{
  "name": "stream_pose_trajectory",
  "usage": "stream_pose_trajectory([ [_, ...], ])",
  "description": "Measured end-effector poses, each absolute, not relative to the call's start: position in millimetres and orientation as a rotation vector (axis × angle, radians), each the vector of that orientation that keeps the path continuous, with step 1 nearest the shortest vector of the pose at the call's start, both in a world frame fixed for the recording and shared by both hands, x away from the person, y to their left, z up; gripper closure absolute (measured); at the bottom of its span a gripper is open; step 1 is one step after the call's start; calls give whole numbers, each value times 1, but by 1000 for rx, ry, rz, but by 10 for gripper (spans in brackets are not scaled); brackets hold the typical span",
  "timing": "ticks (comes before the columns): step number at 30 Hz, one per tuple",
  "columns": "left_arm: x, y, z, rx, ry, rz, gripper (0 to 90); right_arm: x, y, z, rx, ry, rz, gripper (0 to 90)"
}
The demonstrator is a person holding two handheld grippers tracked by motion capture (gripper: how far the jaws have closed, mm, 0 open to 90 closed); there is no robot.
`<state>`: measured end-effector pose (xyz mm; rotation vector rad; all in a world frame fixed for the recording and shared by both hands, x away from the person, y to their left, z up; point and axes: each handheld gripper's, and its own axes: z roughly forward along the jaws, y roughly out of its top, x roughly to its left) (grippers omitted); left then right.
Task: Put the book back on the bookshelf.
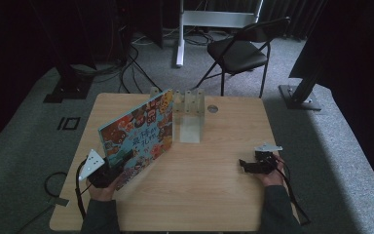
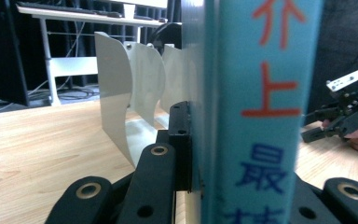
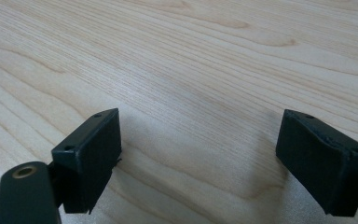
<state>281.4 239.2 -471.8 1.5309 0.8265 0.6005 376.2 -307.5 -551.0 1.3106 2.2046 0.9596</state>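
left tool (image 1: 108,171) at the near left of the wooden desk (image 1: 209,195), clamped on the near lower corner of a picture book (image 1: 139,134); the left gripper view has the book's teal spine (image 2: 261,112) with red and blue characters pinched between the black jaws. book stands up on edge, tilted, colourful cartoon cover facing right and near, running from the left tool diagonally toward the far middle of the desk. its far end is just beside a white book rack (image 1: 189,109) with several upright dividers at the far middle; cannot tell if they touch. in the left gripper view the rack's curved dividers (image 2: 121,102) stand behind the book on its left. right tool (image 1: 246,165) at the near right, held low over bare desk, well apart from the book, jaws spread wide with nothing between them; right gripper view has just wood grain (image 3: 191,70) between the two black jaws. small round disc (image 1: 212,109) on the desk just right of the rack. black folding chair (image 1: 241,51) on the grey carpet beyond the desk.
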Motion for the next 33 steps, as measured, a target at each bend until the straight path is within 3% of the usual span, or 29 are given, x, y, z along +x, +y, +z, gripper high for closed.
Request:
stream_pose_trajectory([
  [33,291,230,-466,1468,910,678,808,376,-308,-551,1310,2205,960,138],
])
